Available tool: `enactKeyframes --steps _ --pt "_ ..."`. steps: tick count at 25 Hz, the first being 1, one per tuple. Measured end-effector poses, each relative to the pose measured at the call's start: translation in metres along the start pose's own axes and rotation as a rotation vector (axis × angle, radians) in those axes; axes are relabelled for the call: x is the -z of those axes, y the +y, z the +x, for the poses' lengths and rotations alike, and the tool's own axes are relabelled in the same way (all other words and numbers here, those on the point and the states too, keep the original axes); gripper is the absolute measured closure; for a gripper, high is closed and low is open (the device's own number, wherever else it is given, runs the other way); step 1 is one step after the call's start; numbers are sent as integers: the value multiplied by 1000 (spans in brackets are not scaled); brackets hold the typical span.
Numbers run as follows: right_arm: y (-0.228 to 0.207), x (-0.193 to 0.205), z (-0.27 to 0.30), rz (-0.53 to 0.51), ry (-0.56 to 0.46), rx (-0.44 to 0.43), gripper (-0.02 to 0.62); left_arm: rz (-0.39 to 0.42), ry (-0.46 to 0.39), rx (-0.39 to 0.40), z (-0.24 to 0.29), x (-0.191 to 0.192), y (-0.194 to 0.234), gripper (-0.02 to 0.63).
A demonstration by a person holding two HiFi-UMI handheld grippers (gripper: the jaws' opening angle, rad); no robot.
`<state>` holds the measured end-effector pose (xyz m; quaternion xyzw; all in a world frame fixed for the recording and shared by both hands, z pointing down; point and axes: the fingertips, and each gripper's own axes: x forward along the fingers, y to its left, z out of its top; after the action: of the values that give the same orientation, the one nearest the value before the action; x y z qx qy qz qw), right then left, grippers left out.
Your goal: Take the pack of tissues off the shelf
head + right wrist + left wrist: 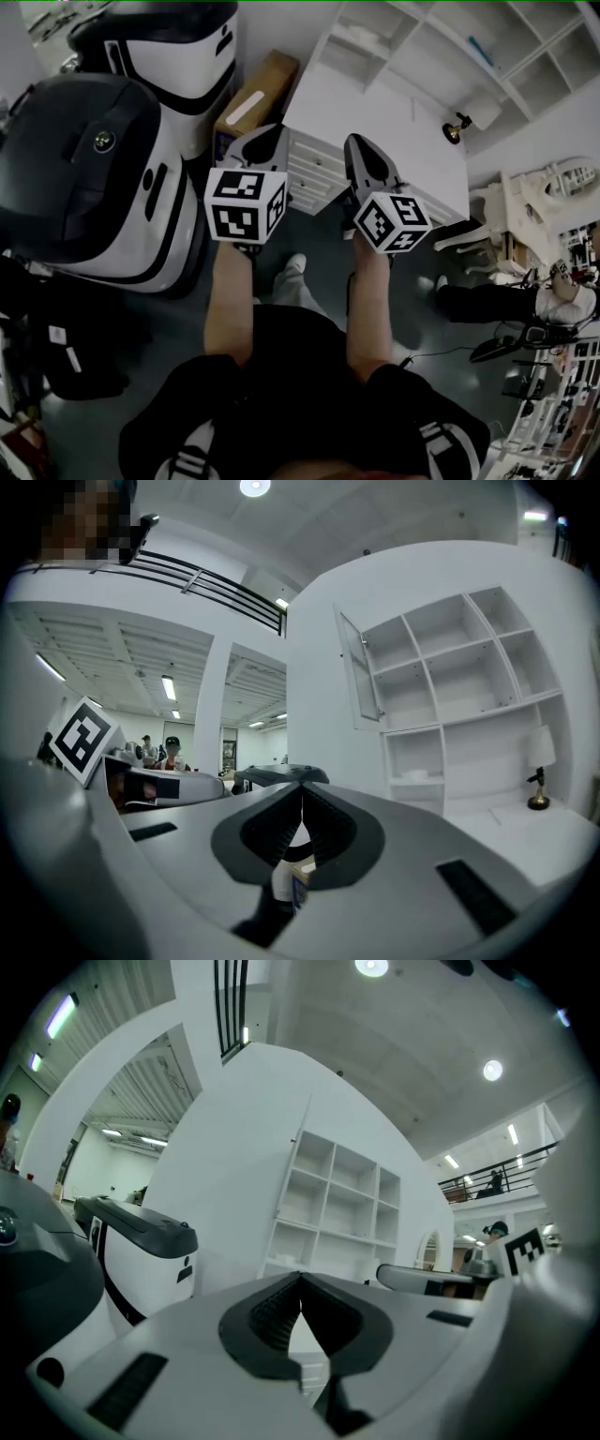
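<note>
We stand in a bright white hall, facing a white shelf (450, 667) of open cubbies against the wall. A small white lump that we take for the pack (417, 775) lies in a low cubby on the left of the shelf, as the right gripper view shows it; it is too small to make out further. To the right of that cubby a white bench (375, 112) carries a little lamp (457, 127). The left gripper (274, 129) and the right gripper (357, 142) point level toward the shelf, side by side, well apart from it. Both pairs of jaws are closed tip to tip, holding nothing. A black-and-white machine (112, 178) and a box (258, 94) stand to our left.
</note>
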<state>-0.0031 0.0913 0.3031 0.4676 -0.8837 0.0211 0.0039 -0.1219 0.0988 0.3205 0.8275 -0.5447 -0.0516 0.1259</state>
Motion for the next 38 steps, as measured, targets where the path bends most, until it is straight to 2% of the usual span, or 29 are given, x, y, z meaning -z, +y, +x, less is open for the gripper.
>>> enactKeyframes --steps 8,14,23,29,38 --pt "54 14 39 5 22 -121 575 -25 -3 -60 -23 2 34 595" --pt "58 27 45 15 53 -120 575 -44 6 -78 -25 8 48 595" --pt "29 45 50 37 91 -46 575 -85 55 -35 4 30 48 595" --pt "-16 58 43 58 122 22 575 -173 56 51 43 38 26 595" --pt "-76 69 45 92 142 84 575 -169 119 75 97 58 8 595"
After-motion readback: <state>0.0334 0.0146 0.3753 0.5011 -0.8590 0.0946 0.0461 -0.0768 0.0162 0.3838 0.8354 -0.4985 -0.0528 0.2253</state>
